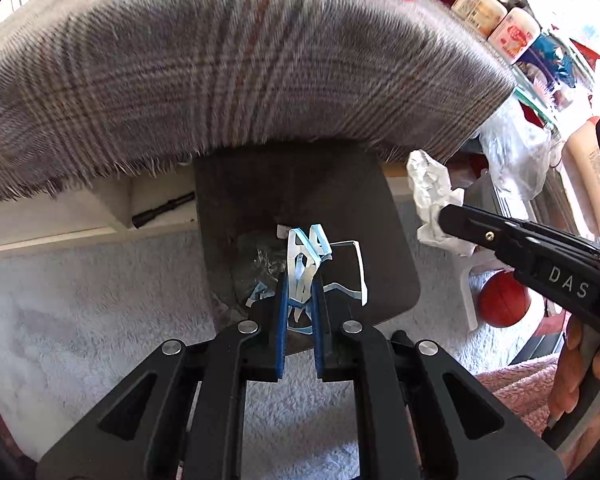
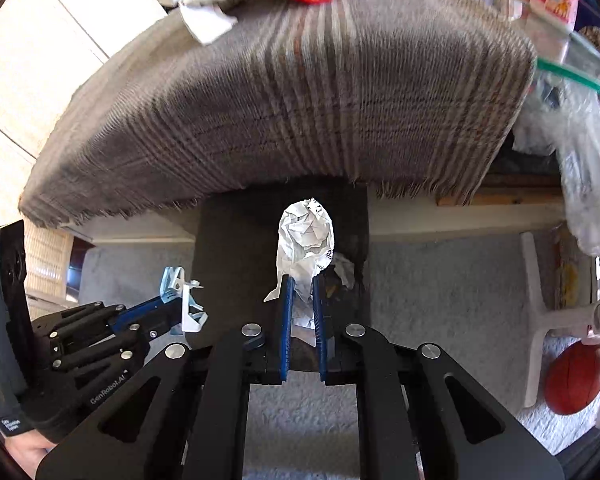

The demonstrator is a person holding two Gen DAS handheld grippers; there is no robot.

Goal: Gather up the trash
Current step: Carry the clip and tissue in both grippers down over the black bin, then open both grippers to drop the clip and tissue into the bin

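Both grippers point steeply down over a dark bin (image 1: pixel 220 216) standing on pale fluffy carpet (image 1: pixel 80 300), just below the fringed edge of a plaid cloth (image 1: pixel 240 80).

Left gripper (image 1: pixel 300 300): jaws narrow, blue pads clamped on a tangle of white and light-blue strips (image 1: pixel 306 256). The tangle sticks up past the fingertips; one thin white loop trails off to the right. It sits directly above the bin opening, where clear crinkled plastic and a few blue scraps lie inside. In the right wrist view the same gripper (image 2: pixel 168 304) shows at lower left, angled in toward the bin, the strips (image 2: pixel 188 304) in its tips.

Right gripper (image 2: pixel 302 300): jaws nearly together, pinching a crumpled white paper ball (image 2: pixel 306 240) with some black print on it. Most of the ball bulges above the fingertips, a torn flap hanging to the left. It hangs over the bin (image 2: pixel 236 240) too. From the left wrist view the right gripper (image 1: pixel 444 216) enters from the right, with the paper (image 1: pixel 432 192) at its tip just beside the bin's right rim; fingers of a hand (image 1: pixel 580 372) wrap its handle.

An orange ball (image 2: pixel 576 376) lies on the carpet to the right, well apart.
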